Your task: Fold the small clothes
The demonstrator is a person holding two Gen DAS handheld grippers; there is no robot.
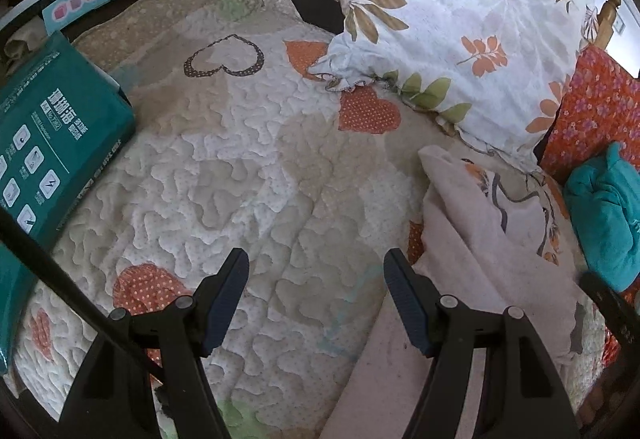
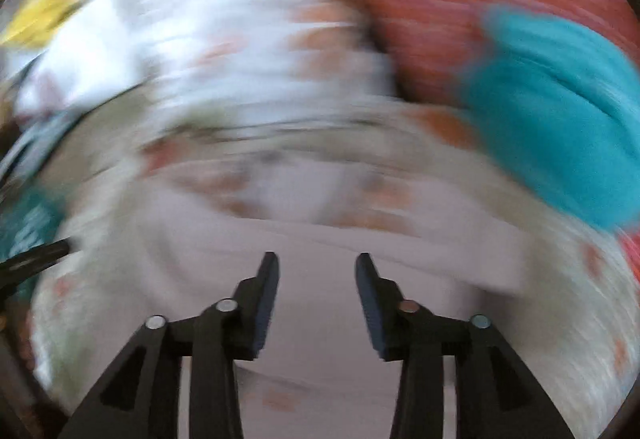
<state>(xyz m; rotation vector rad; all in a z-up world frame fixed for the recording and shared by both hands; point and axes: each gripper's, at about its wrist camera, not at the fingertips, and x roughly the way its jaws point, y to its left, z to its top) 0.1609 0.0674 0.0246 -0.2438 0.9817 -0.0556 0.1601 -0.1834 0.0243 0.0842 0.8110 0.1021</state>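
Folding looks barely begun, as far as I can judge: the pale pink garment (image 1: 472,251) lies loosely spread on the quilted bed cover (image 1: 248,175), with no neat fold visible, just below the floral pillow (image 1: 460,19). A teal garment (image 1: 604,215) sits bunched to its right, also unfolded. The left claw (image 1: 316,295) is spread wide and empty beside the pink cloth. The right claw (image 2: 317,303), in a badly blurred view, gapes empty over it.
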